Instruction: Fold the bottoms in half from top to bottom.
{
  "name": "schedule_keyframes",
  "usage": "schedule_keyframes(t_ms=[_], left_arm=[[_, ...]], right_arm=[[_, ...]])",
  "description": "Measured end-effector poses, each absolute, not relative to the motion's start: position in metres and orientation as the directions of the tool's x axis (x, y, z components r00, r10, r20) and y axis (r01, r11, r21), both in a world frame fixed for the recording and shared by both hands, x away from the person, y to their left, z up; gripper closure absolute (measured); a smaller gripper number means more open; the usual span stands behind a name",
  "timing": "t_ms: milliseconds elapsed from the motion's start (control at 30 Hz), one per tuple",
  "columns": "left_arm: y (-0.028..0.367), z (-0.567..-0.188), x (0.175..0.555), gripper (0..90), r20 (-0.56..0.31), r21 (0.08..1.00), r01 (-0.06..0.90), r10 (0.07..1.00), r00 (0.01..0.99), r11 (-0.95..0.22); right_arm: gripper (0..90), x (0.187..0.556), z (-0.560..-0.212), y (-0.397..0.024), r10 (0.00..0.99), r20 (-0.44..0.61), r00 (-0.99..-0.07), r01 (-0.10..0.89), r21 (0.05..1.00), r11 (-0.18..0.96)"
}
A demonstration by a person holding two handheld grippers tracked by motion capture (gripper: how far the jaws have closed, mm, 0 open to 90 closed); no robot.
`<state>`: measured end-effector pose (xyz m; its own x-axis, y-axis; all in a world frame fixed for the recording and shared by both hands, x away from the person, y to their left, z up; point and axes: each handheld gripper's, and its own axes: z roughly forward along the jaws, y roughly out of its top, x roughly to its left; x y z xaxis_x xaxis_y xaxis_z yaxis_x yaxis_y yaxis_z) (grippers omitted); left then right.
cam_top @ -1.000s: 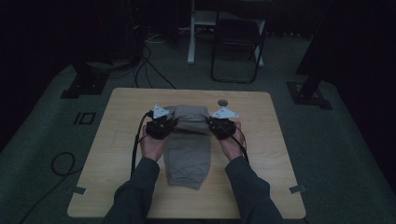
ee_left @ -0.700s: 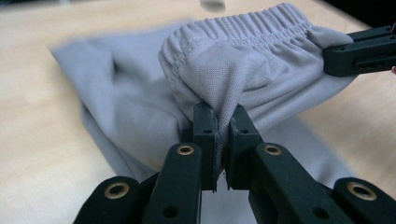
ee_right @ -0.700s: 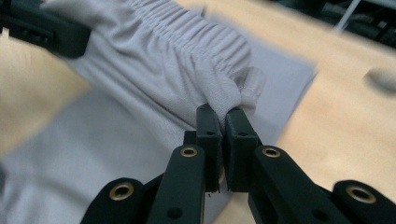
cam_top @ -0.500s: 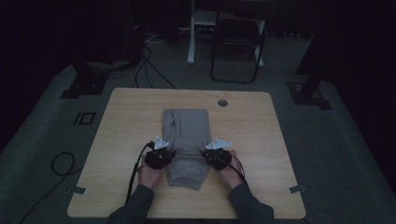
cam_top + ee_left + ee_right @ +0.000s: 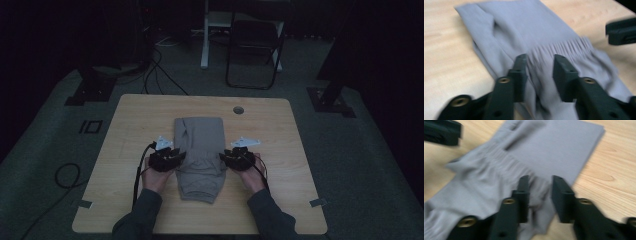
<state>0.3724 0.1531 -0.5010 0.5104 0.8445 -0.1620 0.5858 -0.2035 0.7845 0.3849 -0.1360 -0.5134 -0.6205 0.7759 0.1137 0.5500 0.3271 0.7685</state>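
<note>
In the high view we see the wooden worktop (image 5: 125, 200) in the lower middle of the frame, with the grey garment (image 5: 201, 150) lying lengthwise at its centre, folded flat in its upper part and bunched toward the lower edge. Our left tool (image 5: 170, 159) sits at the garment's left edge and our right tool (image 5: 234, 157) at its right edge, each in a hand (image 5: 156, 179) coming up from the bottom of the frame. A small round grommet (image 5: 238, 110) sits in the worktop above and right of the cloth, and a dark chair (image 5: 252, 47) stands on the floor at the top of the frame. In the left gripper view the left tool (image 5: 540, 62) has its two black jaws parted, having just been opening, and the gathered, ribbed band of the garment (image 5: 531, 27) lies loose in the gap between them; we see no pad pressing on the cloth. The right tool's dark tip (image 5: 621, 31) shows at the right edge of that frame. In the right gripper view the right tool (image 5: 540, 183) likewise stands with its jaws apart, just opened, a fold of the garment (image 5: 554, 142) lying slack between them, the flat folded part reaching to the upper right. The left tool (image 5: 442, 131) shows dark in the upper left corner.
</note>
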Motion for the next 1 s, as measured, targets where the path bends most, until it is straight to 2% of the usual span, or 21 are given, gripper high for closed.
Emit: schedule_keyframes(t_ms=[67, 133, 300, 367, 600, 1000], left_arm=[[0.148, -0.502, 0.386, 84.1, -0.157, 0.771, 0.600, 0.850, 0.503, -0.213], [0.141, -0.507, 0.400, 87.7, -0.150, 0.746, 0.628, 0.863, 0.483, -0.222], [0.132, -0.526, 0.421, 86.7, -0.143, 0.685, 0.684, 0.874, 0.464, -0.251], [0.132, -0.528, 0.419, 83.8, -0.164, 0.684, 0.688, 0.869, 0.468, -0.241], [0.140, -0.521, 0.394, 76.5, -0.222, 0.718, 0.658, 0.820, 0.528, -0.230], [0.141, -0.517, 0.350, 72.4, -0.282, 0.736, 0.638, 0.755, 0.592, -0.225]], right_arm=[[84.1, 0.398, -0.519, -0.133, 0.797, 0.104, -0.594, 0.581, 0.741, 0.336], [85.8, 0.409, -0.526, -0.129, 0.814, 0.092, -0.574, 0.605, 0.717, 0.346], [85.6, 0.425, -0.541, -0.122, 0.822, 0.100, -0.561, 0.646, 0.674, 0.359], [84.6, 0.427, -0.543, -0.122, 0.808, 0.149, -0.570, 0.656, 0.674, 0.339], [78.7, 0.417, -0.538, -0.130, 0.729, 0.248, -0.638, 0.633, 0.708, 0.314], [73.4, 0.388, -0.529, -0.131, 0.610, 0.245, -0.754, 0.554, 0.737, 0.388]])
